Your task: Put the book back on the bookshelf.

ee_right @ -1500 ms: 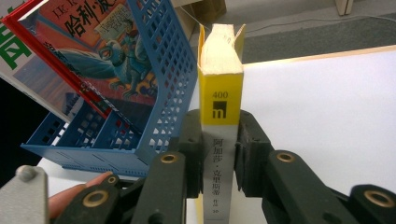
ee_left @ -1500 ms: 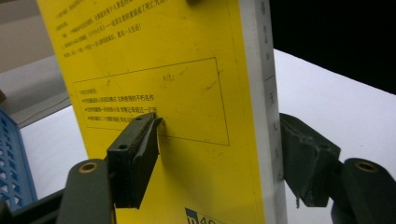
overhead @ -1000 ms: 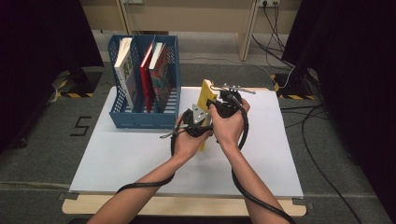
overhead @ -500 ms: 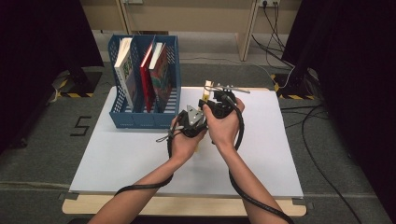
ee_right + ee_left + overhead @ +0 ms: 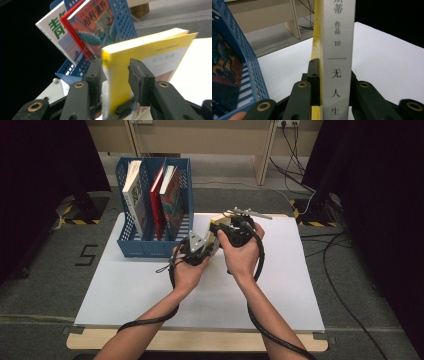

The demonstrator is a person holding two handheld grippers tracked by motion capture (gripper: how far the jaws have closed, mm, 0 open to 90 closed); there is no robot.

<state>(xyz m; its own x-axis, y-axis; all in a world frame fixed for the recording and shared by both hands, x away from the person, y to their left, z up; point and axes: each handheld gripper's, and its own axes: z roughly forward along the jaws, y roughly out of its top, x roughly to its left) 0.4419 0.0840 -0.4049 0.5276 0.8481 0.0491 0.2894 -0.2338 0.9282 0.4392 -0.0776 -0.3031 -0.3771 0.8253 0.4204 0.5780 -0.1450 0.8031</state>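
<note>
1. The yellow book (image 5: 214, 231) is held off the white table (image 5: 150, 290), between the two grippers, just right of the blue rack (image 5: 131, 227) at the far left.
2. Left gripper (image 5: 334, 82): its jaws have just been closing and are now pressed on both faces of the book, spine (image 5: 338, 50) toward its camera. This grip appears to carry the load.
3. Right gripper (image 5: 117, 75): its jaws have just been opening. They straddle the book's yellow cover (image 5: 140, 62); one pad (image 5: 137, 72) stands slightly off it, so this reads as a release. Judged: a handover from right to left.
4. The rack holds a white book (image 5: 134, 195) and two red books (image 5: 167, 200), all leaning. Free space remains on its right side, the likely destination.
5. Risk: the single grip is low on the book, so it may tilt.
</note>
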